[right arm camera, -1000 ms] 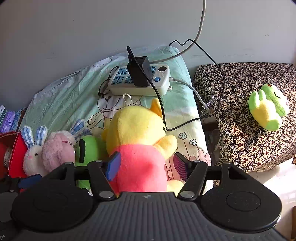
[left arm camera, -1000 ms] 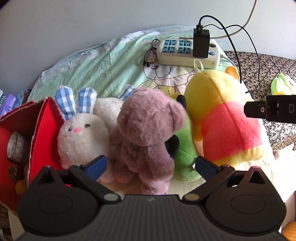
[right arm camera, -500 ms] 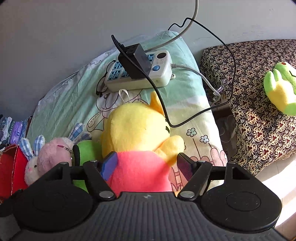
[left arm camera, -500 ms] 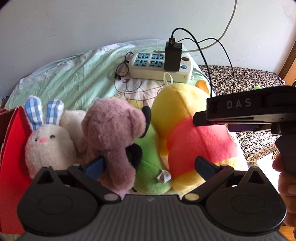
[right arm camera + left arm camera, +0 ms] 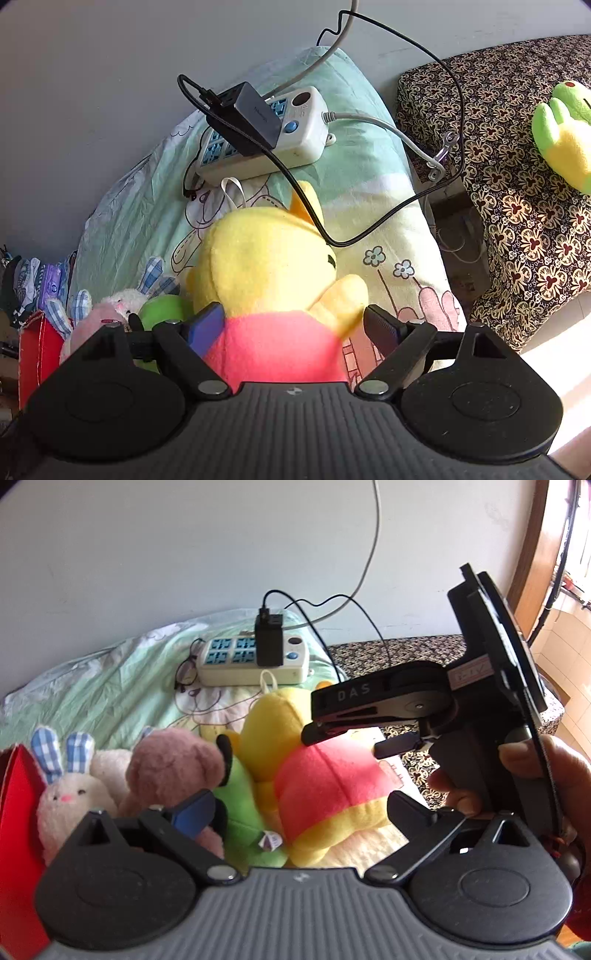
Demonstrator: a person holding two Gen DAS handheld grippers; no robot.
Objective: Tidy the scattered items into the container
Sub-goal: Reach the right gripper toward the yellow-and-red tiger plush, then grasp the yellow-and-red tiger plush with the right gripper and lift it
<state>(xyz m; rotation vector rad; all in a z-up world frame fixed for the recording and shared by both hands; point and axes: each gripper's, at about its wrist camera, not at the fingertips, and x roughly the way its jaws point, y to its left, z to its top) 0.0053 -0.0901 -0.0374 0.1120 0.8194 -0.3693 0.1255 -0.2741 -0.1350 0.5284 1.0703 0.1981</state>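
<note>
While your right tool [image 5: 293, 325] has just been opening, its jaws now straddle the yellow bear [image 5: 266, 266] at its red shirt without pressing; you are lining up a grab, I judge, and next you must close on the body, then carry it to the red box [image 5: 35, 354] at far left; your left tool [image 5: 299, 808] gapes empty, a brown bear [image 5: 173, 764] beside one finger; beyond lie a white rabbit [image 5: 68, 797], the bed [image 5: 110, 679] and a power strip [image 5: 266, 133]; only the right view shows the green toy [image 5: 565, 136] well apart on the patterned cover [image 5: 517, 221]; only the left shows your hand [image 5: 535, 775].
</note>
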